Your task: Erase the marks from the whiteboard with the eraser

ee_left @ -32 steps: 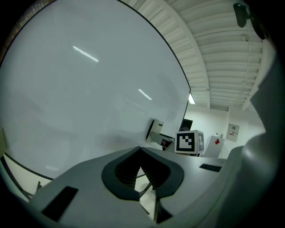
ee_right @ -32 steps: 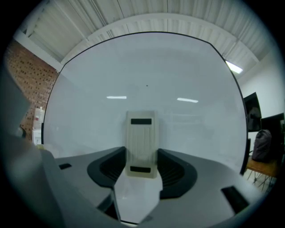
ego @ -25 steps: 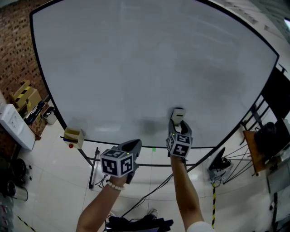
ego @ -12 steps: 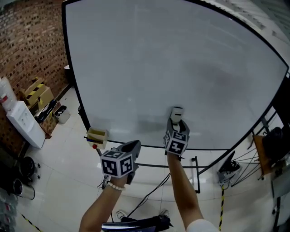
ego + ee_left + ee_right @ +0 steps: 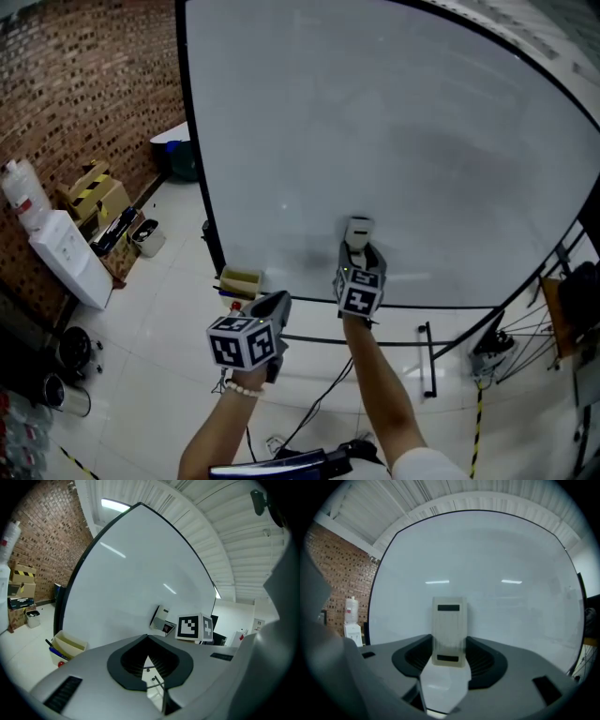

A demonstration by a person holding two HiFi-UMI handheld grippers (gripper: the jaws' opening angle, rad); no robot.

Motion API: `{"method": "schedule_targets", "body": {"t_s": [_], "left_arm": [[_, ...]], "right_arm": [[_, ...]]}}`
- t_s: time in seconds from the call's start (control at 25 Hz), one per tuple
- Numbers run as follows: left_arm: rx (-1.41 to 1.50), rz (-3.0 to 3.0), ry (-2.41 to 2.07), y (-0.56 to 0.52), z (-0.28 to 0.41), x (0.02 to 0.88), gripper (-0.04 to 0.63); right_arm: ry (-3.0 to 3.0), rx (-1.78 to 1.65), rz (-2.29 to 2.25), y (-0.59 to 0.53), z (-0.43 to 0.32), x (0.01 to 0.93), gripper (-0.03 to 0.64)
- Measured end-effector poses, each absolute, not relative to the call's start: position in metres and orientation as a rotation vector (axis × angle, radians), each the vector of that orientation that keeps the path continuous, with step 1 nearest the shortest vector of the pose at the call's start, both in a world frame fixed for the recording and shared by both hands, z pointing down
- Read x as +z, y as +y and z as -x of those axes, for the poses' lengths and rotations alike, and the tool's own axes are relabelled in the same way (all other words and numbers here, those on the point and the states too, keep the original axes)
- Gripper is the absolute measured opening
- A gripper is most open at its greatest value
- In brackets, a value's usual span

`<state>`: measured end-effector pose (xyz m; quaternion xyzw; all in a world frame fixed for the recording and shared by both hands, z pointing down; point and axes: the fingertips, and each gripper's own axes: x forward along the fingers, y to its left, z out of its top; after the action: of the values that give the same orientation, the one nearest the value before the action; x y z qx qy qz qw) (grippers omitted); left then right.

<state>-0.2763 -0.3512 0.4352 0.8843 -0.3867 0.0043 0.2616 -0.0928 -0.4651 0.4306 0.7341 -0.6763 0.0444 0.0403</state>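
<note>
A large whiteboard [image 5: 394, 141] on a wheeled stand fills the head view; I see only faint grey smears on it. My right gripper [image 5: 359, 246] is shut on a beige eraser [image 5: 357, 231], whose face is pressed against the board's lower middle. The right gripper view shows the eraser [image 5: 449, 630] upright between the jaws, against the whiteboard [image 5: 506, 559]. My left gripper [image 5: 273, 302] hangs lower and left of the right one, away from the board, shut with nothing in it. From the left gripper view the eraser [image 5: 160, 619] appears on the whiteboard [image 5: 126, 569].
A small yellow tray [image 5: 240, 280] with markers hangs at the board's lower left corner. On the left stand a brick wall [image 5: 84, 94], a water dispenser [image 5: 66, 258] and cardboard boxes [image 5: 94, 192]. Cables [image 5: 309, 412] trail over the white tiled floor.
The head view has swung left: the board's left edge, the tray and the brick wall have shifted right in the picture. The right gripper with the eraser holds its place on the board.
</note>
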Motion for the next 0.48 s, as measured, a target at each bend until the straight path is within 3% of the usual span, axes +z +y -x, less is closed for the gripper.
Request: {"method": "schedule_targets", "body": {"t_s": [0.48], "left_arm": [[-0.043,-2.320,-1.143,-0.367,0.387,0.447,-0.009]], "right_arm": [[-2.132,0.117,-2.182,-0.502,0.232,0.434,0.249]]}}
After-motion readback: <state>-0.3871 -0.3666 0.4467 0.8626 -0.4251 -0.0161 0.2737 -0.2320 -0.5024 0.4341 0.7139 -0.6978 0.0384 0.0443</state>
